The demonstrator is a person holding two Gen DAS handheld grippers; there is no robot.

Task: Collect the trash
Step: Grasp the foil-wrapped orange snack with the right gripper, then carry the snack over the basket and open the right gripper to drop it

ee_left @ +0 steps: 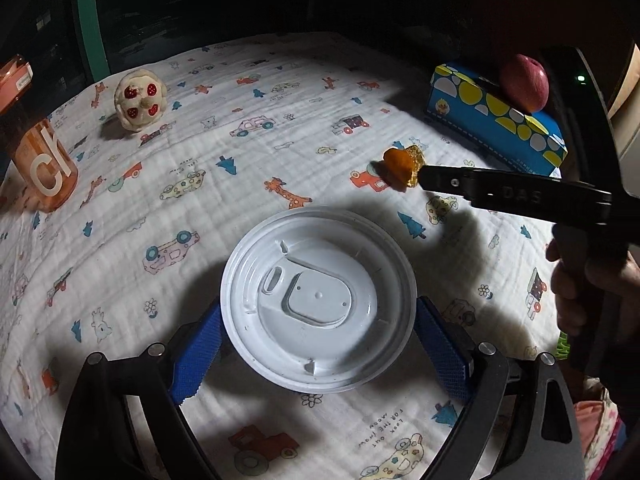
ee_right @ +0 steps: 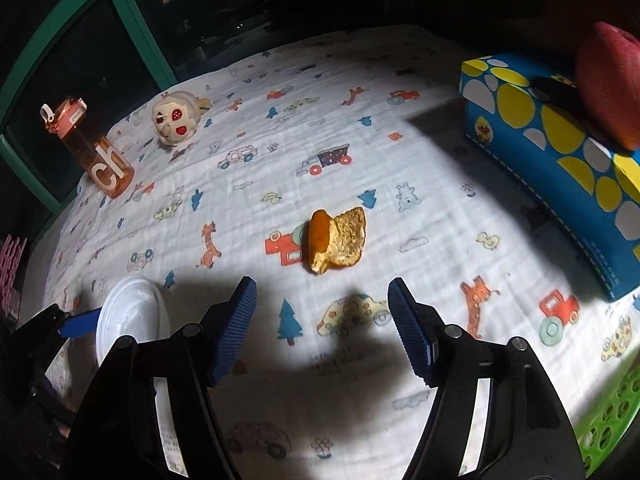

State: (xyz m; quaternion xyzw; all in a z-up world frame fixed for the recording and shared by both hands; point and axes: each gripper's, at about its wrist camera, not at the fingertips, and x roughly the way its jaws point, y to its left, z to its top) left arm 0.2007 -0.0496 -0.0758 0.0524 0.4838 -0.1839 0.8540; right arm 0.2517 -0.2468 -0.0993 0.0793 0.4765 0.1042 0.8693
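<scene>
The peel (ee_right: 336,242) lies on the cloth (ee_right: 360,152) straight ahead of the right gripper (ee_right: 322,316), just past its tips and a bit off centre, nearer the left pad. Its long axis runs roughly fore-aft along the line the fingers point, w/ the orange half to the left and the pale inside to the right. The jaws are apart and nothing is between them (pads clear of the peel), so the next move looks like a short push fwd and down, then a squeeze across its width.

The left gripper (ee_left: 318,344) is clamped on the lid (ee_left: 318,308), pads pressed to its rim on both sides; the right is far nearer the peel.

Nothing blocks the path. The box (ee_right: 560,168) w/ the apple (ee_right: 608,84) on top sits well off right; bottle (ee_right: 96,148) and toy (ee_right: 174,120) far left.
</scene>
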